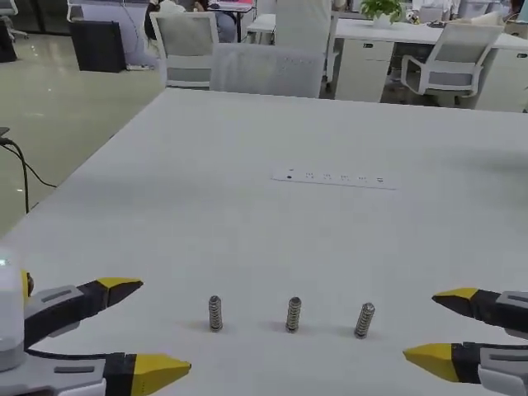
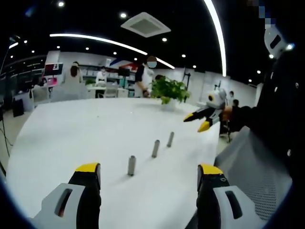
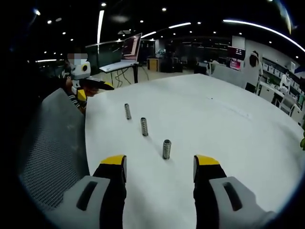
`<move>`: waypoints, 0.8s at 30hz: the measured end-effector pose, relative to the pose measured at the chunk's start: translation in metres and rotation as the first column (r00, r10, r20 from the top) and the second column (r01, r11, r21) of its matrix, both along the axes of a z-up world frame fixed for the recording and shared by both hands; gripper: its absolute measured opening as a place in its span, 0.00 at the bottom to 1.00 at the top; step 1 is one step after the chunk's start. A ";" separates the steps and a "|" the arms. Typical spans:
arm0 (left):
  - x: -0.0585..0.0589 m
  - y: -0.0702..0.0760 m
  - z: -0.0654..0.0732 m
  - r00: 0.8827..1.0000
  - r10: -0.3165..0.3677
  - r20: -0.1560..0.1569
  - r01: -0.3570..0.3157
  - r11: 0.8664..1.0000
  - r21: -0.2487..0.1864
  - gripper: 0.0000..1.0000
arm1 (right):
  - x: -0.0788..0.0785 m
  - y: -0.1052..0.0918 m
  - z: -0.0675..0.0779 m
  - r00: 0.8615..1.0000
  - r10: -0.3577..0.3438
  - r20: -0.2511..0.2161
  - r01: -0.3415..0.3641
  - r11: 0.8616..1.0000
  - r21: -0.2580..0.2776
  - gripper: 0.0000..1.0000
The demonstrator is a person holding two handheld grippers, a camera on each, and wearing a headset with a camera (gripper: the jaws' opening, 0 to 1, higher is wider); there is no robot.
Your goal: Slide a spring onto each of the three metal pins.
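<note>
Three short metal pins stand in a row near the front of the white table, each wearing a coiled spring: the left one [image 1: 215,313], the middle one [image 1: 294,314] and the right one [image 1: 365,320]. My left gripper [image 1: 136,326] is at the bottom left, open, yellow tips apart, nothing between them. My right gripper [image 1: 441,328] is at the bottom right, open and empty too. In the left gripper view the nearest pin [image 2: 131,165] stands ahead between the jaws. In the right gripper view the closest pin [image 3: 166,149] sits just beyond the jaws.
A white power strip panel [image 1: 334,177] is set into the table's middle. Office chairs [image 1: 188,48] stand past the far edge. A cable [image 1: 21,169] hangs to the left on the floor. A plant [image 2: 169,90] sits at the table's end.
</note>
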State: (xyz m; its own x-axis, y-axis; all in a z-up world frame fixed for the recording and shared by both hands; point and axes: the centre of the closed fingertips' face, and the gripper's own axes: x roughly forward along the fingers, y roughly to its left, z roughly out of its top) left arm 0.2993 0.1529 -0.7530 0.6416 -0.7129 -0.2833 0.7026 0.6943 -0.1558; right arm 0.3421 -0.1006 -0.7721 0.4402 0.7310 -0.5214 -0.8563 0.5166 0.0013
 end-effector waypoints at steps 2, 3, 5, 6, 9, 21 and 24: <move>-0.001 0.000 -0.001 1.000 0.002 -0.003 -0.002 1.000 0.000 0.80 | 0.000 0.000 -0.001 1.000 0.000 -0.003 0.000 1.000 -0.001 0.55; -0.001 0.000 -0.001 1.000 0.003 -0.004 -0.003 1.000 0.000 0.80 | 0.000 0.000 -0.002 1.000 0.000 -0.003 0.000 1.000 -0.003 0.55; -0.001 0.001 -0.002 1.000 0.008 -0.005 -0.008 1.000 -0.003 0.80 | -0.001 0.000 -0.002 1.000 0.002 -0.004 -0.002 1.000 -0.002 0.56; -0.001 0.001 -0.002 1.000 0.009 -0.006 -0.009 1.000 -0.003 0.80 | -0.001 0.000 -0.002 1.000 0.003 -0.004 -0.003 1.000 -0.002 0.56; -0.001 0.001 -0.002 1.000 0.012 -0.007 -0.012 1.000 -0.002 0.80 | -0.002 0.000 -0.003 1.000 0.005 -0.004 -0.005 1.000 -0.007 0.56; -0.002 0.003 -0.005 0.999 0.023 -0.024 -0.023 1.000 -0.007 0.80 | -0.004 -0.002 -0.005 1.000 0.006 -0.011 -0.006 1.000 -0.013 0.57; -0.002 0.003 -0.006 0.999 0.022 -0.026 -0.022 1.000 -0.011 0.80 | -0.004 -0.002 -0.005 1.000 0.003 -0.012 -0.003 1.000 -0.013 0.57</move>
